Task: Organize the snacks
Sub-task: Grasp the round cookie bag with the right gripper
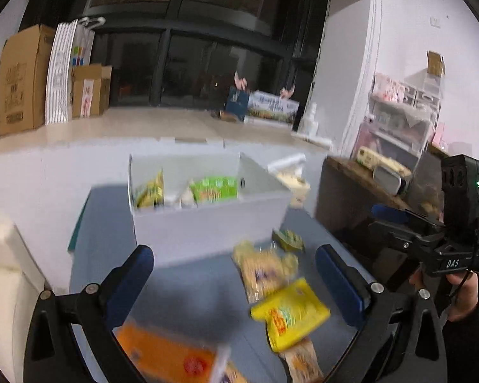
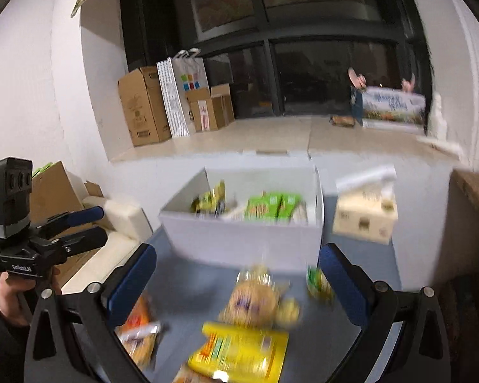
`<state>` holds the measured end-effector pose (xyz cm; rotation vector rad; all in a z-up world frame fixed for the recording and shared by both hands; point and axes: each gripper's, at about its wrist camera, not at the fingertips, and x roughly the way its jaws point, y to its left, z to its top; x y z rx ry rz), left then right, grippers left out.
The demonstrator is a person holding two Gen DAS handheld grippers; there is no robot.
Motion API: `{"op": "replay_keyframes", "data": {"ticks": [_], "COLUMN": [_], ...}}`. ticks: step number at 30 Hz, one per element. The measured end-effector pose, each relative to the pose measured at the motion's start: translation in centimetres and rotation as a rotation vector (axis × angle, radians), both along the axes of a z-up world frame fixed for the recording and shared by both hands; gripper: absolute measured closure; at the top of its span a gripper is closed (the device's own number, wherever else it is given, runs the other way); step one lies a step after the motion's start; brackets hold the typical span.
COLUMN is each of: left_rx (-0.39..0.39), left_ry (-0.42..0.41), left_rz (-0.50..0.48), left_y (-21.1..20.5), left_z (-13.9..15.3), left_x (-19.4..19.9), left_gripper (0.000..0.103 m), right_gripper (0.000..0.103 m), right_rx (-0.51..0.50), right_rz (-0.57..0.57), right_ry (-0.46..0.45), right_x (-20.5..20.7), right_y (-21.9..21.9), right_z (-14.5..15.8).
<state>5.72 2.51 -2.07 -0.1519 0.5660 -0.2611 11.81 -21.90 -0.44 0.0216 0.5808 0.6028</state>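
Note:
A white bin [image 1: 207, 223] [image 2: 246, 239] stands on the blue-grey table with green and yellow snack packs inside it. In front of it lie a clear cookie bag [image 1: 265, 268] [image 2: 255, 300], a yellow packet [image 1: 290, 314] [image 2: 239, 351], a small green pack [image 1: 289, 239] [image 2: 317, 282] and an orange packet [image 1: 166, 351] [image 2: 139, 322]. My left gripper [image 1: 236, 277] hangs open above the snacks, empty. My right gripper [image 2: 239, 287] is open too and holds nothing. Each gripper shows in the other's view, held by a hand.
A beige tissue box [image 2: 364, 217] [image 1: 295, 186] sits right of the bin. A dark wooden stand [image 1: 361, 198] is at the right, white cushions [image 2: 124, 223] at the left. Cardboard boxes [image 2: 143, 108] lean against the far wall by dark windows.

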Motion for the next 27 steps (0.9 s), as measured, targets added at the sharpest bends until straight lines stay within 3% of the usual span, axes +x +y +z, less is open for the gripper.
{"op": "replay_keyframes", "data": {"ticks": [6,8,14,22,27], "left_rx": [0.009,0.013,-0.018,-0.047,-0.049], "left_ry": [0.086,0.092,0.11,0.146,0.157], "left_rz": [-0.011,-0.003,0.04,0.066,0.073], "left_y": [-1.1,-1.0,0.7,1.6,2.2], "left_z": [-2.9,-3.1,-3.6,-5.0,-5.4], "left_x": [-2.0,-2.2,-2.6,-2.8,-3.1], "left_gripper": [0.0,0.0,0.0,0.0,0.0], "right_gripper": [0.0,0.0,0.0,0.0,0.0], "right_rx": [-0.079,-0.123,-0.128,-0.298,-0.476], "right_rz": [0.018,0.002,-0.016,0.093,0.161], "right_ry": [0.087,0.092,0.145,0.161,0.186], "right_x": [-2.8,-2.9,-1.6,3.0,8.1], "right_y": [0.0,0.5,0.6,5.8,9.8], "right_z": [-4.8,-5.7,-7.1,-9.2,-12.1]}}
